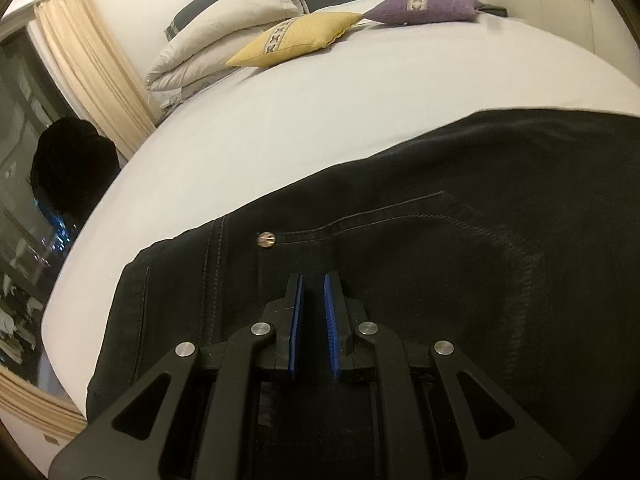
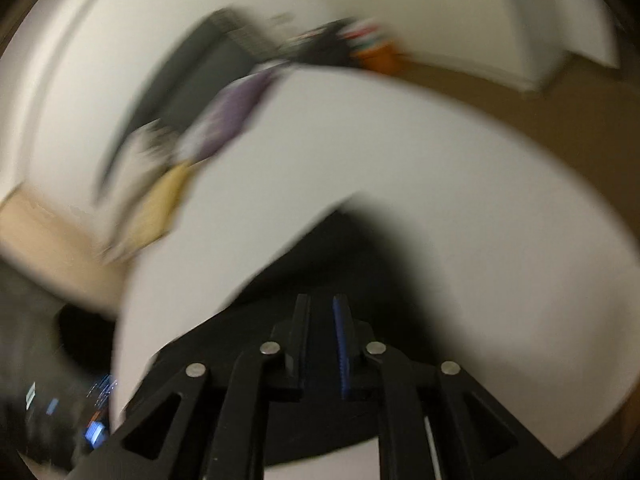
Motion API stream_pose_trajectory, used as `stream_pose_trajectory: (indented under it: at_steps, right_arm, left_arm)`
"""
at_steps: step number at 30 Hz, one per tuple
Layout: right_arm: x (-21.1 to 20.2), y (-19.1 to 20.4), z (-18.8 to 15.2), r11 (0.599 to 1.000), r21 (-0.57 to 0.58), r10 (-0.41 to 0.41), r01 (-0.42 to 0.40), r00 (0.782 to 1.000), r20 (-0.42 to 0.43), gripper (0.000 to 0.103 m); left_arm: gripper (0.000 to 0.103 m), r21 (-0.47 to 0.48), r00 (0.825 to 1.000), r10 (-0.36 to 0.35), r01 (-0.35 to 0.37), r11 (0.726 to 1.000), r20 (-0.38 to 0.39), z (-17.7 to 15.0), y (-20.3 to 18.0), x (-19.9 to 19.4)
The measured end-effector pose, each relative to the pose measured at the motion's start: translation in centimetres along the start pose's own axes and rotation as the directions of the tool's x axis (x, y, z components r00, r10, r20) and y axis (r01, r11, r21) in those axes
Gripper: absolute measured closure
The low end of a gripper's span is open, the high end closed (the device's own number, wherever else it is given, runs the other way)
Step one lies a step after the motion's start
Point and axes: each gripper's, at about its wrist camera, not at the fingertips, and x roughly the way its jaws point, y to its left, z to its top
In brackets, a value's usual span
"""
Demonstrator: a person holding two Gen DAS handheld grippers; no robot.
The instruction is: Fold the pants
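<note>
One pair of black jeans (image 1: 400, 240) is lying flat on the white bed (image 1: 320, 120), waistband toward the left edge, so folding is looking barely begun and every fold is seemingly remaining. The left gripper (image 1: 313, 280) is hovering over the hip with jaws slightly parted, grasping nothing. Beyond are lying two white pillows (image 1: 224, 36), one yellow cushion (image 1: 292, 38) and one purple cushion (image 1: 424, 6). The right gripper (image 2: 322, 304) is appearing blurred; I cannot tell its state.
</note>
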Motion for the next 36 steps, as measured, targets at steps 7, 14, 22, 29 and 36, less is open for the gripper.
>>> stream_pose_trajectory:
  at_steps: [7,14,22,29,36]
  right_arm:
    - [6.4,-0.5,-5.2,0.995,0.021,0.103,-0.101,0.981,-0.163,0.103]
    - [-1.8,-8.8,-1.8,0.978,0.207,-0.056,0.031,0.991,0.117,0.093]
    - [-0.1,0.4,-2.2,0.953,0.146,0.246,-0.265,0.959,0.141,0.058]
    - [10.0,4.8,-6.8,0.984,0.081,0.165,-0.157,0.980,-0.111,0.080]
    - [5.8,2.3,-4.7,0.979,0.129,0.161,-0.158,0.987,-0.013,0.061]
  left_arm:
    - [0.092,-0.003,0.995,-0.096,0.096,0.995,0.003,-0.6,-2.1,-0.5]
    - [0.092,-0.078,0.999,-0.048,0.050,0.996,0.025,-0.9,2.1,-1.4]
    - [0.092,-0.162,0.996,-0.056,0.065,0.985,0.063,-2.0,4.7,-2.4]
    - [0.091,-0.225,0.998,-0.063,0.063,0.972,0.009,-3.8,8.4,-0.4]
    - [0.091,-0.318,0.992,-0.102,0.119,0.941,0.068,-0.7,12.5,-2.5]
